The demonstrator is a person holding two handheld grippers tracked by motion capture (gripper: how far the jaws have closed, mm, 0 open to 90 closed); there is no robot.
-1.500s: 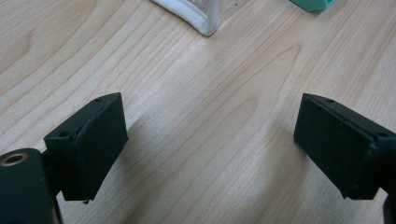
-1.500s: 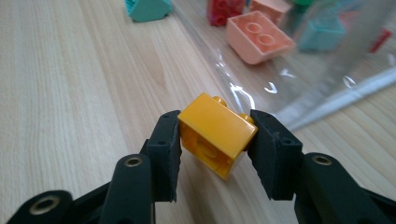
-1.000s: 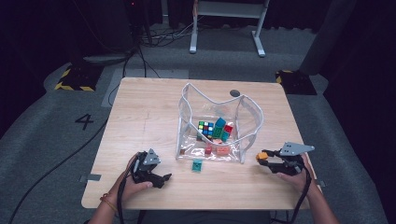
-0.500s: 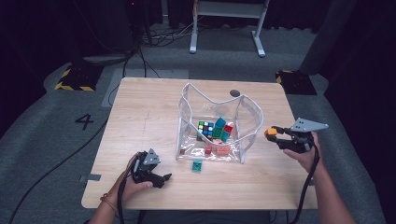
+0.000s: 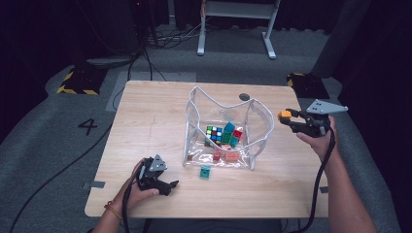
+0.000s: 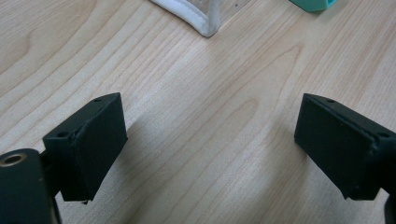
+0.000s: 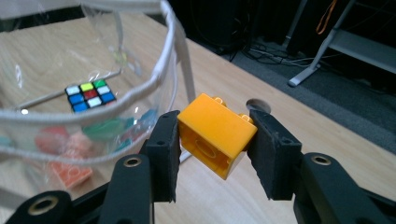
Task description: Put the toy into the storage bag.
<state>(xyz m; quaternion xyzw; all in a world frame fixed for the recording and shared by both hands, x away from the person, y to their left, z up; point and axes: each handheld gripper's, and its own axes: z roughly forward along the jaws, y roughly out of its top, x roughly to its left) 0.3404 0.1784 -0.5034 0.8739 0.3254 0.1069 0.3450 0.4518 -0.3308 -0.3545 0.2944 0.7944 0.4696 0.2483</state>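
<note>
The tabletop (image 5: 145,121) carries everything; all places below are given relative to the clear bag (image 5: 228,128), which stands open-topped near the middle with a white-trimmed rim.

The clear bag is thin, soft plastic. I judge that its walls will buckle if pushed, so nothing should be pressed against the rim; anything going in should be let down from above through the mouth.

Inside the bag, on its floor, lie a puzzle cube (image 5: 214,133) with coloured squares and several small coloured bricks beside it. Just outside the bag's near wall, on the bare wood, sits a teal brick (image 5: 205,171), apart from the bag.

My right gripper (image 5: 291,118) is raised just beyond the bag's right wall, outside the rim. Its jaws are clamped on an orange brick (image 7: 215,133), one pad on each of two opposite side faces, studs up, the brick tilted a little. I judge this brick light, rigid and smooth: hard plastic that will not crush, but may pivot or slide between the pads if the grip slackens. The flat side faces are the correct hold; the studded top gives poor contact.

My left gripper (image 5: 167,183) rests low on the tabletop, off the bag's near left corner. Its jaws stand wide apart with only bare wood between them, and the teal brick lies ahead.
</note>
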